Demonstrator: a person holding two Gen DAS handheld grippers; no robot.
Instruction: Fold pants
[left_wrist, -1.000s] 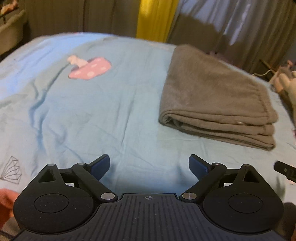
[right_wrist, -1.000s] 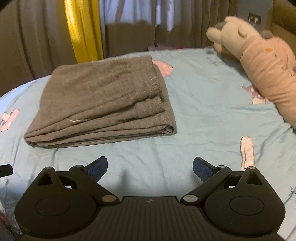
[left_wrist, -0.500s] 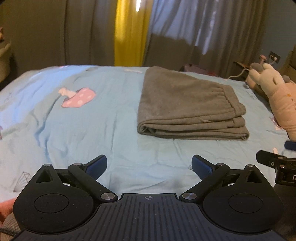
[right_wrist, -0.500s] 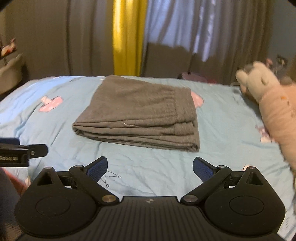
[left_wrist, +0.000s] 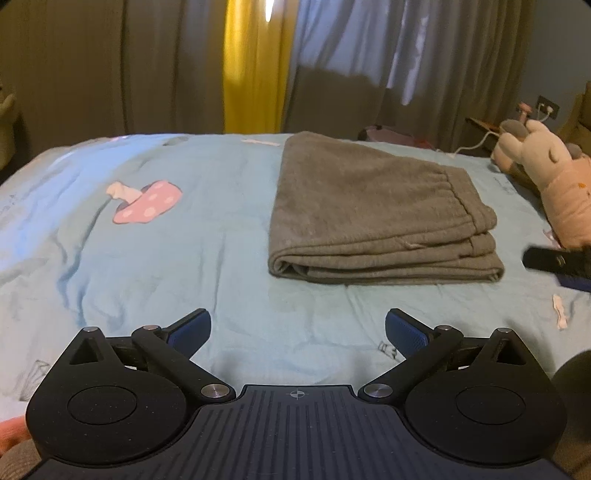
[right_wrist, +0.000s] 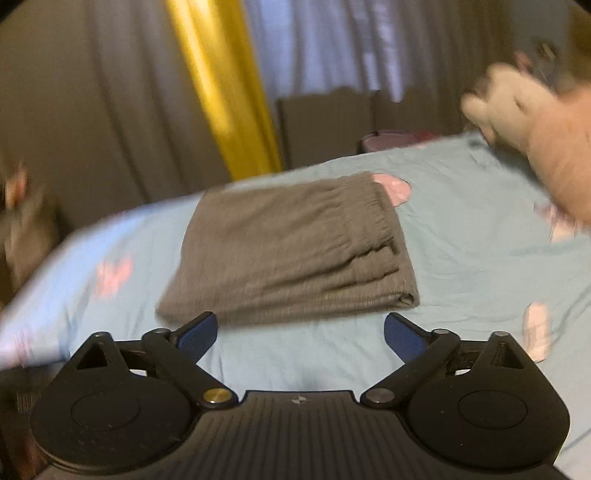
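Observation:
The grey pants (left_wrist: 373, 214) lie folded into a flat stack on the light blue bed sheet (left_wrist: 207, 258), ahead of both grippers; they also show in the right wrist view (right_wrist: 291, 251), which is motion-blurred. My left gripper (left_wrist: 297, 328) is open and empty, held above the sheet short of the stack's near edge. My right gripper (right_wrist: 300, 332) is open and empty, just short of the stack's near edge. A tip of the right gripper (left_wrist: 554, 262) shows at the right edge of the left wrist view.
A pink and cream plush toy (left_wrist: 554, 184) lies at the right side of the bed, also in the right wrist view (right_wrist: 546, 125). Grey and yellow curtains (left_wrist: 255, 66) hang behind the bed. A mushroom print (left_wrist: 147, 201) marks the sheet to the left.
Both grippers have pulled back and up from the folded pants, so more of the room shows. The right wrist view has tilted and blurred with motion. The pants have not moved.

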